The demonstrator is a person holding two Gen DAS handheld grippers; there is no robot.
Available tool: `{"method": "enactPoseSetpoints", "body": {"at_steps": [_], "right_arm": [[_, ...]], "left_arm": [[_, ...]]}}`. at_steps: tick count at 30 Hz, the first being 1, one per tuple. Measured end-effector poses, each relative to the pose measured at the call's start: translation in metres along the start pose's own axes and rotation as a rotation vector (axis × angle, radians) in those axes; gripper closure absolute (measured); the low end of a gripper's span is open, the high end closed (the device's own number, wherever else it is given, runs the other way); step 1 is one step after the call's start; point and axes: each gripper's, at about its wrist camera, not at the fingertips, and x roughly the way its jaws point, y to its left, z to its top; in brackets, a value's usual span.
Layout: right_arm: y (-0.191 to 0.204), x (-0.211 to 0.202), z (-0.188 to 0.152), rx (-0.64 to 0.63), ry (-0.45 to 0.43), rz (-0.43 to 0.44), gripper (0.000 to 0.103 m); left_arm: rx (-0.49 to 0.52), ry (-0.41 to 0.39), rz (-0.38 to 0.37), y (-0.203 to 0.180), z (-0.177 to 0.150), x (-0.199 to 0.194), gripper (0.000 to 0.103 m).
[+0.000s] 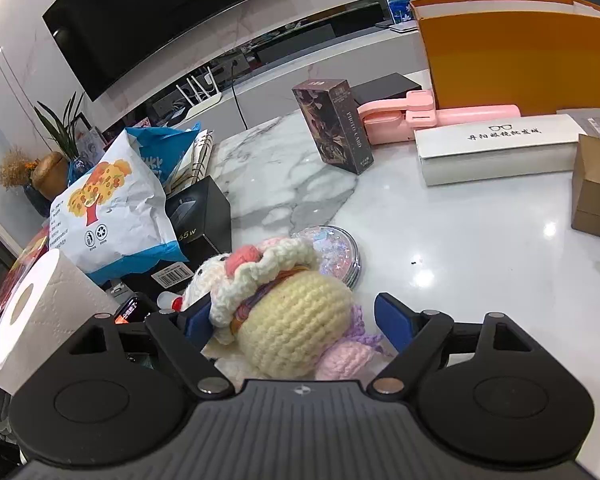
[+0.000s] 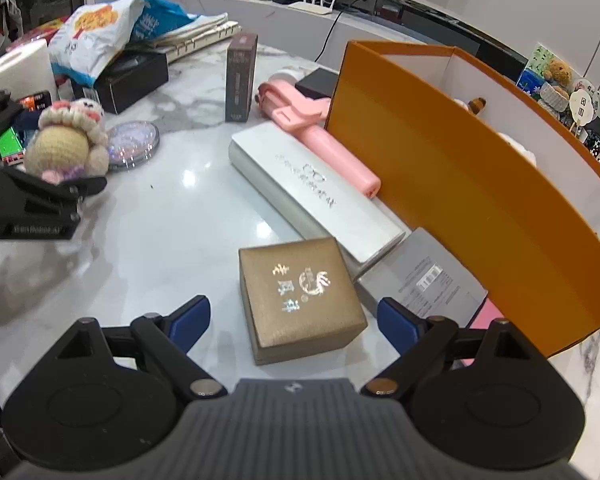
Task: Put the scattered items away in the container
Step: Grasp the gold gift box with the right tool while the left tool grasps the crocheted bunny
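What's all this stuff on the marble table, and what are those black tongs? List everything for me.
Crochet doll: one, cream and pink, between the left tongs' pads
Glitter disc: one, sparkly, flat behind the doll
Gold box: one, between the right tongs' pads, not gripped
White long case: one, mid-table
Pink device: one, beside the white case
Dark tall box: one, upright
Grey flat box: one, against the container
Orange container: one, large, white inside
Printed bag: one, white and blue, on the far side
Black box: one, under the bag
Paper roll: one, white
Left tongs: open
Right tongs: open
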Motion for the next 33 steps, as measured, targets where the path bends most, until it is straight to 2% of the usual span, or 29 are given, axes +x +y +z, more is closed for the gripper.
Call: {"method": "enactPoseSetpoints", "body": {"at_steps": [2, 4, 7, 20, 33], "right_arm": [[-0.001, 0.004, -0.001, 0.002, 0.009, 0.0, 0.011], [-0.001, 0.006, -0.002, 0.007, 0.015, 0.001, 0.014], [-0.002, 0.008, -0.004, 0.012, 0.025, -0.001, 0.035], [-0.007, -0.005, 0.001, 0.05, 0.005, 0.024, 0.037], [-0.014, -0.032, 0.003, 0.071, -0.023, 0.033, 0.038]], "left_arm": [[0.007, 0.002, 0.024, 0.001, -0.001, 0.002, 0.019], [0.014, 0.001, 0.03, 0.001, -0.002, 0.0, 0.021], [0.0, 0.0, 0.017, 0.004, -0.001, -0.003, 0.027], [0.003, -0.028, -0.044, 0.005, 0.007, -0.025, 0.03], [0.008, -0.114, -0.056, 0.009, 0.034, -0.061, 0.03]]}}
